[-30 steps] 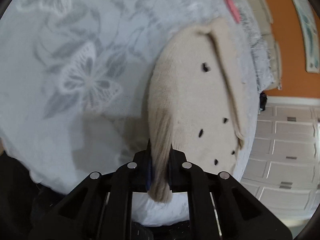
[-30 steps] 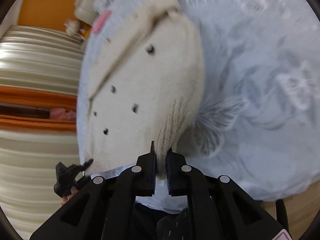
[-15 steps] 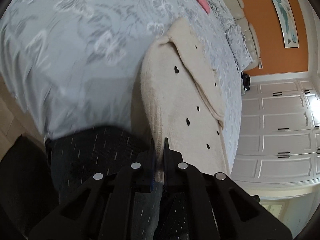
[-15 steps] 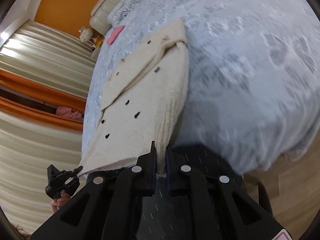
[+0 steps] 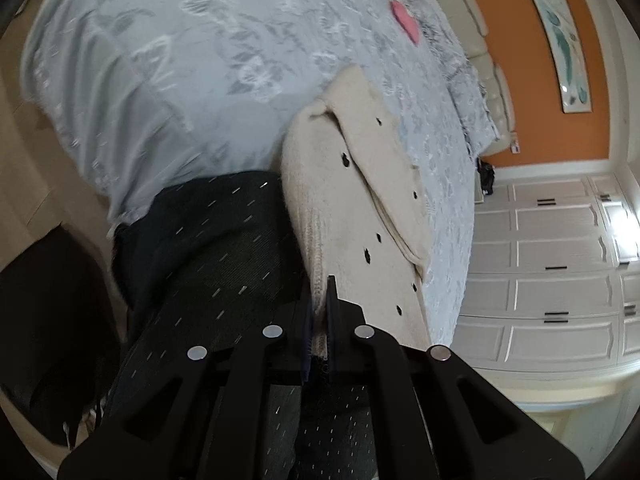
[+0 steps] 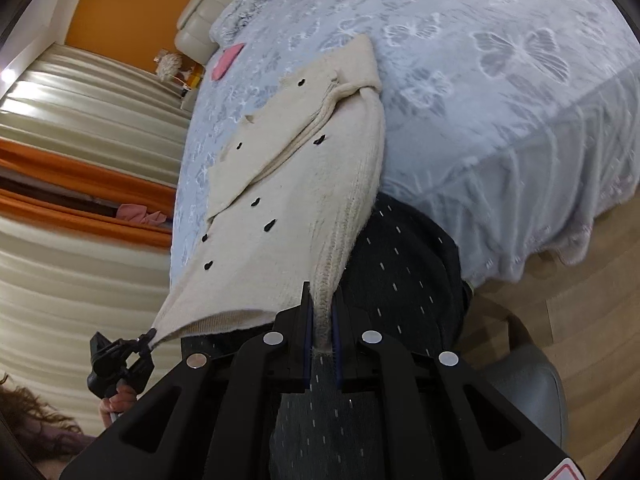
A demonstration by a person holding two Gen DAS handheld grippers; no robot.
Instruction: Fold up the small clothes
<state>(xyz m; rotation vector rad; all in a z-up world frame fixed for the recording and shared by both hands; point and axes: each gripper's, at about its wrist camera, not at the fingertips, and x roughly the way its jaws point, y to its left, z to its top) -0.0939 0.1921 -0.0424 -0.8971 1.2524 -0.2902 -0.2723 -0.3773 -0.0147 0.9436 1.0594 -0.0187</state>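
A cream knitted cardigan (image 5: 360, 208) with black buttons hangs stretched from the bed edge toward me, its far part lying on the bed. My left gripper (image 5: 320, 300) is shut on one ribbed hem corner. My right gripper (image 6: 322, 304) is shut on the other hem corner of the cardigan (image 6: 280, 200). The left gripper also shows in the right wrist view (image 6: 148, 338), pinching its corner. The hem is taut between the two grippers, raised above the person's dark trousers (image 5: 216, 264).
The bed carries a pale blue butterfly-print cover (image 5: 180, 60) with a pink item (image 5: 406, 20) near the pillows. White wardrobe doors (image 5: 560, 272) stand to one side, striped curtains (image 6: 80, 128) to the other. A wooden floor (image 6: 592, 320) lies beside the bed.
Both grippers have pulled the cardigan hem back off the bed edge toward the person and lifted it. The garment now stretches out longer over the trousers.
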